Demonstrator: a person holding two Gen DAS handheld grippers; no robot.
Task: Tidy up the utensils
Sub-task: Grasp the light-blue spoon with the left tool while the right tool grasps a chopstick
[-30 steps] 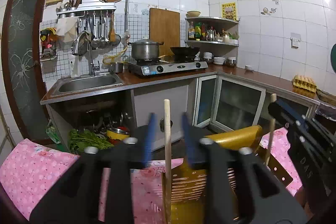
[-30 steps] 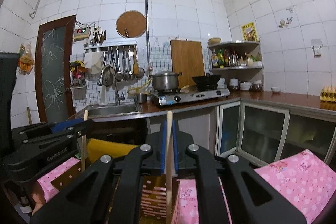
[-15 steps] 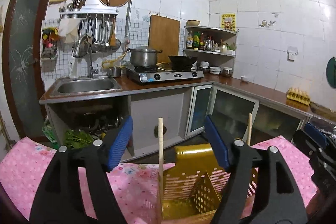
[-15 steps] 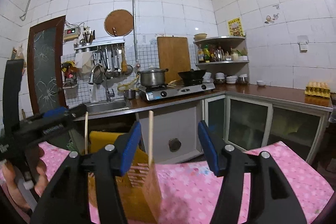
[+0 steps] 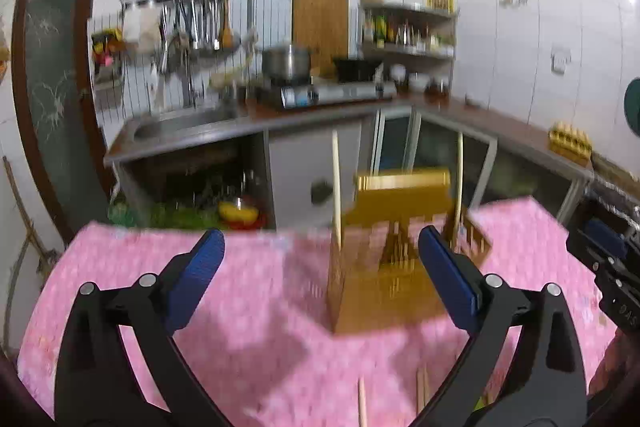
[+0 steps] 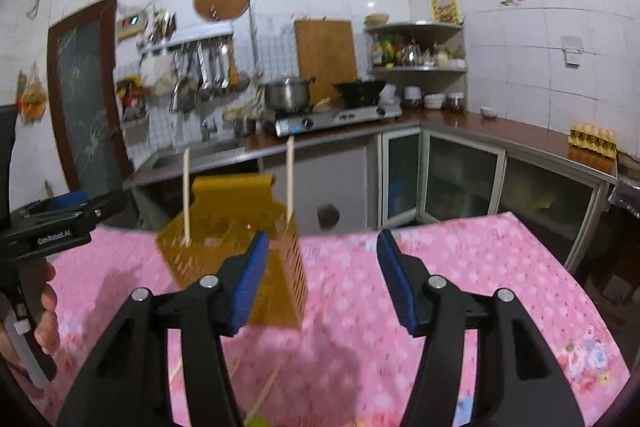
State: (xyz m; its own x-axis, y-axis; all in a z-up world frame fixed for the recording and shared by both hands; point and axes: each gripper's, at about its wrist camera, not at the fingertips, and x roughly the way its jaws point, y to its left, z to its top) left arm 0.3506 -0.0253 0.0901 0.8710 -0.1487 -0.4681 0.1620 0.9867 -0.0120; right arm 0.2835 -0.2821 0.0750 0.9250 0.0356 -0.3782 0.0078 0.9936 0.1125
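Left wrist view: left gripper (image 5: 320,267) spread wide, empty, above pink tablecloth (image 5: 240,327). Yellow slotted utensil holder (image 5: 392,267) just beyond fingertips, two chopsticks (image 5: 336,195) upright inside. Loose chopsticks (image 5: 362,403) on cloth nearer than holder, seen only here. Right wrist view: right gripper (image 6: 320,275) released, empty, holder (image 6: 240,247) behind its left finger; hand (image 6: 44,311) grips left gripper's handle.

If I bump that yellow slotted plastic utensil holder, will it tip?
Probably easily: the yellow slotted plastic utensil holder looks tall, thin-walled and light. The two upright wooden chopsticks inside add little weight. The pink tablecloth may let it slide instead.
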